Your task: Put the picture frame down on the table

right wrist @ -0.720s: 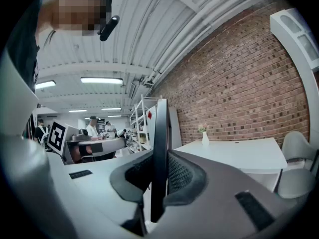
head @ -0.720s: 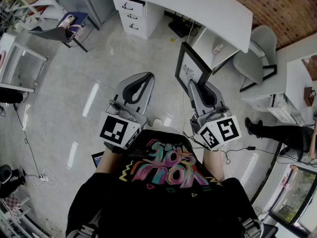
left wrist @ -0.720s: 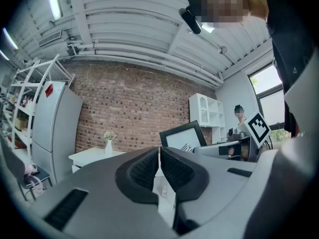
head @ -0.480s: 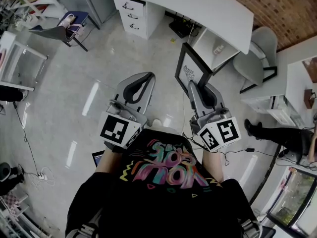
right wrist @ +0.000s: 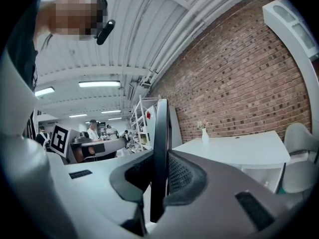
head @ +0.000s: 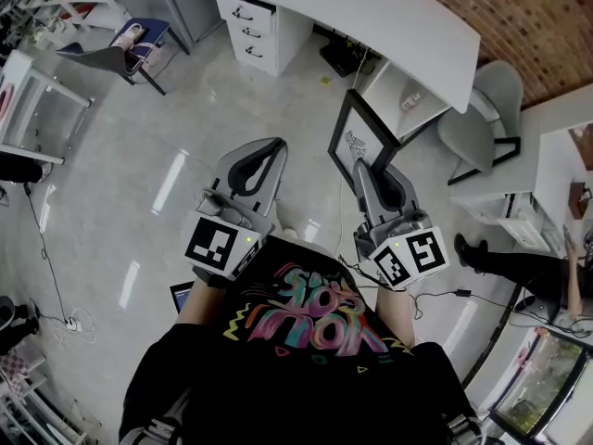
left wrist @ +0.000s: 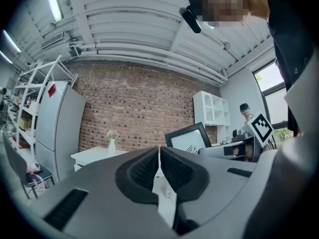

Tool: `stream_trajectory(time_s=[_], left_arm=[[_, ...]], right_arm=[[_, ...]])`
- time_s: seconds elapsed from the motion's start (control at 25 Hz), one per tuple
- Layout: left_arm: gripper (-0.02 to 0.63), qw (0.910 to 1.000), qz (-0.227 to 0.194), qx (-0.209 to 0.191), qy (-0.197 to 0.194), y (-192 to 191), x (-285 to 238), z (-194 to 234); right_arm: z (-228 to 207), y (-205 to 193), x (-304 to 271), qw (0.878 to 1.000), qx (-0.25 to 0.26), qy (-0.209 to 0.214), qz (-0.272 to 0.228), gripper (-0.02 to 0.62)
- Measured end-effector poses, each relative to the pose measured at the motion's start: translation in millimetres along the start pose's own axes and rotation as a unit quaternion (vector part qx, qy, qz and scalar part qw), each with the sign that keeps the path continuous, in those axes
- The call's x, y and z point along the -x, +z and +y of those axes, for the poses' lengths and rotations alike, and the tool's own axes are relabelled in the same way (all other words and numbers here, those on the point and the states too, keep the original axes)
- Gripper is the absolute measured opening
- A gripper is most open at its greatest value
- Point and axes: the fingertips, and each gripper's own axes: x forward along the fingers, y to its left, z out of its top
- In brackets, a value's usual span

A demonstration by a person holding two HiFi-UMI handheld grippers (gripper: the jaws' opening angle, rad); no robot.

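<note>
While pinched edge-on in the right gripper (head: 369, 170), upper centre of the head view, the picture frame (head: 361, 135) hangs short of the white table (head: 389, 12). Likely rigid, light, glazed, fragile; grip the border. Left gripper (head: 276, 146): jaws together, empty.

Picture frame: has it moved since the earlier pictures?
No clear move. The picture frame, held by the right gripper, keeps its place beside the white desk; only the camera shifted.
</note>
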Motion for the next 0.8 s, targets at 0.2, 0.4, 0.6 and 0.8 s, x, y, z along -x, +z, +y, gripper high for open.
stream_trajectory(time_s=[0.2, 0.4, 0.6, 0.8], left_arm=[[0.031, 1.0000, -0.004, 0.003, 0.000, 0.6, -32.0, 31.2], [0.031, 0.9999, -0.008, 0.008, -0.004, 1.2, -75.6, 87.7], [0.031, 0.9999, -0.003, 0.008, -0.012, 3.7, -144.6, 160.5], [0.031, 0.9998, -0.004, 0.004, -0.017, 13.1, -200.2, 237.4]], right_arm=[[-18.5, -2.3, -40.4, 1.000, -0.004, 0.008, 0.009, 0.067], [-41.4, 3.1, -106.8, 1.000, -0.002, 0.006, 0.017, 0.067], [-85.7, 17.2, -193.6, 1.000, -0.006, -0.002, 0.022, 0.067], [-120.0, 30.5, -276.4, 1.000, -0.005, -0.011, 0.028, 0.067]])
